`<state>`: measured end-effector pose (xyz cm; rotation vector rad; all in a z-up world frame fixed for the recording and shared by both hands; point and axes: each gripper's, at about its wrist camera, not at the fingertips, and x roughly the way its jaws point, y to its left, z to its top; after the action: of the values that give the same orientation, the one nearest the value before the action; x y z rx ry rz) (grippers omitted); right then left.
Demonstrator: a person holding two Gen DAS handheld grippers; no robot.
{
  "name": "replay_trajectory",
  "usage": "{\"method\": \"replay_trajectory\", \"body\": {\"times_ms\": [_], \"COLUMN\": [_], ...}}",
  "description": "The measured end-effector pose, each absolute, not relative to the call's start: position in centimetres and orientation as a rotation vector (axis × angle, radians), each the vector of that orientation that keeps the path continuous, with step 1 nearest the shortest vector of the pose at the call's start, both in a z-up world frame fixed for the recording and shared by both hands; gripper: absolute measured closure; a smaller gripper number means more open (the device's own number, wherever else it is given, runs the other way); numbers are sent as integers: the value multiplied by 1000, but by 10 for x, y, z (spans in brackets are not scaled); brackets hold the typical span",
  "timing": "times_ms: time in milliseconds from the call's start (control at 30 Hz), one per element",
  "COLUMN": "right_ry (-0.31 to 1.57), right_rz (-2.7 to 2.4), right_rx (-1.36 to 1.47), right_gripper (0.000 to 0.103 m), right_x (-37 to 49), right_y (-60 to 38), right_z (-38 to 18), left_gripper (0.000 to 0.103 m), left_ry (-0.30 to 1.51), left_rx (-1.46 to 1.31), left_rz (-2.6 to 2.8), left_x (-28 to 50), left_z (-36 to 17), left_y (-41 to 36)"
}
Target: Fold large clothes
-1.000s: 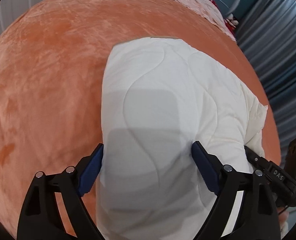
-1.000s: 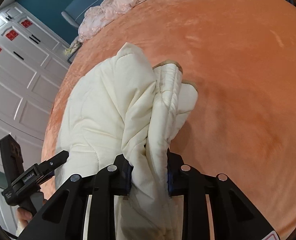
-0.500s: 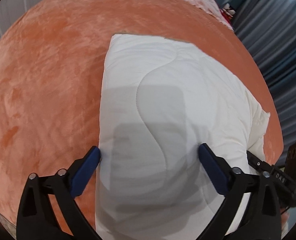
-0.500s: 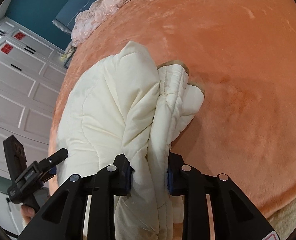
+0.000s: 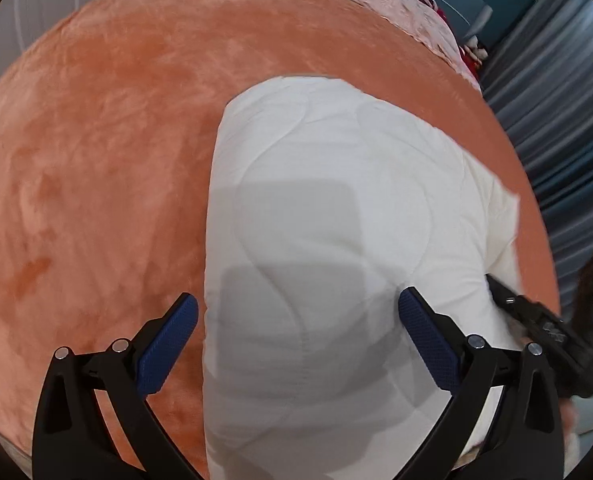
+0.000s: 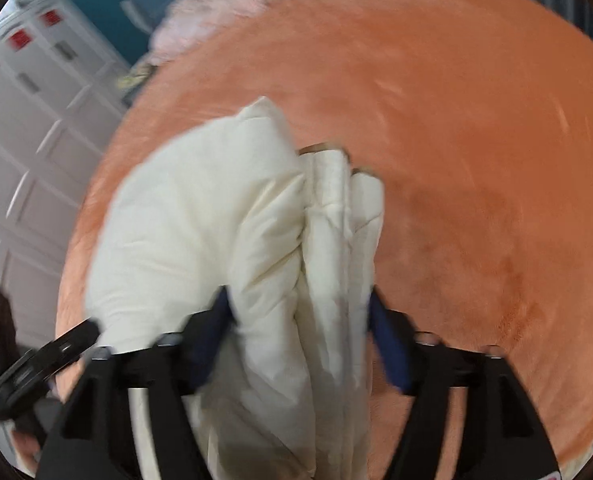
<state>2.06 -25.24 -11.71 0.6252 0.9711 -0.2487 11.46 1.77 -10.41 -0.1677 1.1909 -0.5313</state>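
**Letting go of a thick fold on the orange bed**

Resting on the orange plush bedspread [image 5: 96, 152], the cream quilted comforter [image 5: 336, 208] lies folded into a long, thick bundle. The left gripper [image 5: 296, 324] hangs over its near end with the jaws spread to their widest; the blue pads [image 5: 168, 344] stand clear of the fabric on either side, so nothing is held there.

In the blurred right wrist view, the right gripper [image 6: 300, 328] straddles the bunched, stacked edges of the comforter [image 6: 200, 216]. Its jaws have just been opening, and the layered folds sit between them, apparently no longer pinched, though the blur makes contact hard to rule out.

The likely trouble is the stuffing. A quilt this puffy probably springs back once released, so the upright pleats on the right side could flop open toward the bare bedspread [image 6: 476, 140] and undo the fold. A pad may also drag a loose layer as it withdraws, pulling the stack askew. The bundle's near end reaches toward the bed's edge, where it might slide off.
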Motion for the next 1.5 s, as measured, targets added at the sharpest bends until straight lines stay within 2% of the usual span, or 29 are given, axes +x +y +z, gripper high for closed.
{"method": "replay_trajectory", "body": {"times_ms": [200,267,400,633,733,800,900,1000,1033,1500], "right_ry": [936,950,993,994,995,988,968,932,918,660], "right_rz": [-196,-181,-158,-68,-13,5,-13,-48,-59,-90], "right_rx": [774,791,836,977,988,976,898,815,798,660], "right_gripper": [28,28,18,17,30,46,65,71,71,73], "right_x": [-4,3,29,45,51,53,50,40,37,34], "right_y": [-262,-261,-265,-271,-268,-266,-256,-247,-244,-228], "right_z": [-123,-131,-150,-177,-178,-173,-151,-124,-117,3], "left_gripper": [5,5,5,5,5,5,19,32,33,38], "left_ry": [1203,1208,1213,1252,1254,1258,1235,1190,1174,936], "left_rx": [-180,-195,-208,-313,-350,-345,-296,-219,-196,-124], "left_rz": [-557,-555,-534,-560,-557,-556,-556,-571,-577,-650], "left_x": [113,113,117,132,136,136,131,122,120,113], "left_z": [-113,-116,-118,-141,-145,-141,-126,-104,-95,19], "left_y": [24,23,26,26,26,23,16,11,10,5]}}
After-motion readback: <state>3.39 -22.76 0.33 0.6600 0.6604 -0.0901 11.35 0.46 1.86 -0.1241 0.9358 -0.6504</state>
